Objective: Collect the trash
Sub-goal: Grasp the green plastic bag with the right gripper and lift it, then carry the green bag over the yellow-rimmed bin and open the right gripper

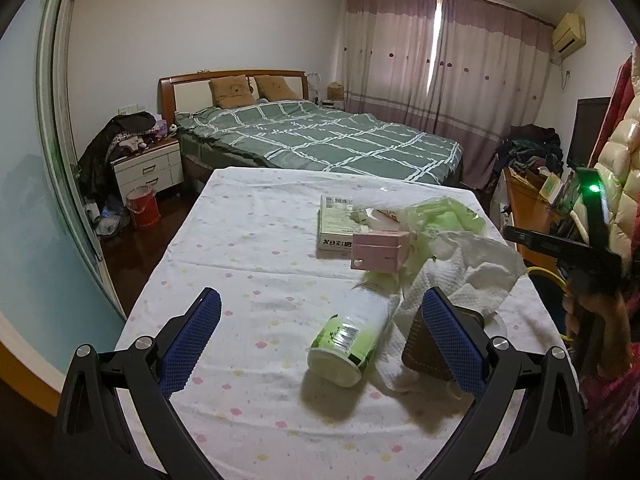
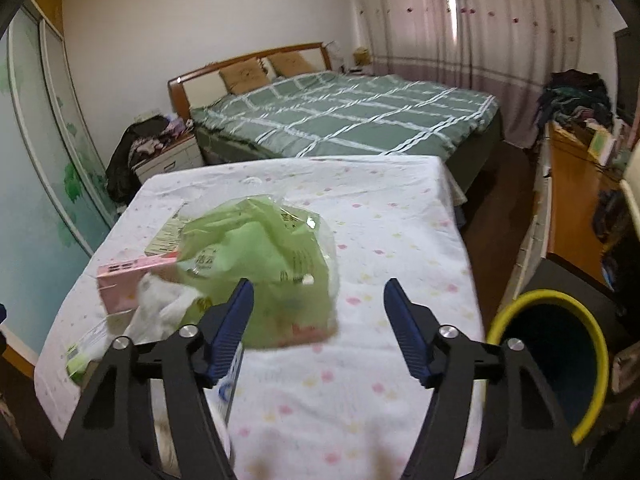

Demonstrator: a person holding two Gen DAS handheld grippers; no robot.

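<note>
So the right gripper [image 2: 318, 318] is hanging over the flowery tablecloth [image 2: 360, 400] with its jaws partway apart and nothing between them, the crumpled green plastic bag [image 2: 260, 256] just ahead and a bit to its left. My guess is that's the next grab: I'd come in low, pinch a thick fold and not a single thin layer, since that film is slick and will slide out of the ribbed blue pads. The yellow-rimmed bin [image 2: 552, 364] sits just off the table's right edge, so it's a short carry. The left gripper [image 1: 320, 320] is spread wide, empty, framing a toppled green-and-white cylindrical can [image 1: 352, 340]. Smooth and round, so it'll roll if nudged. Beside that: a soft waffle-weave white towel [image 1: 472, 268], a rigid pink box [image 1: 380, 252] and a flat white carton [image 1: 336, 220].
</note>
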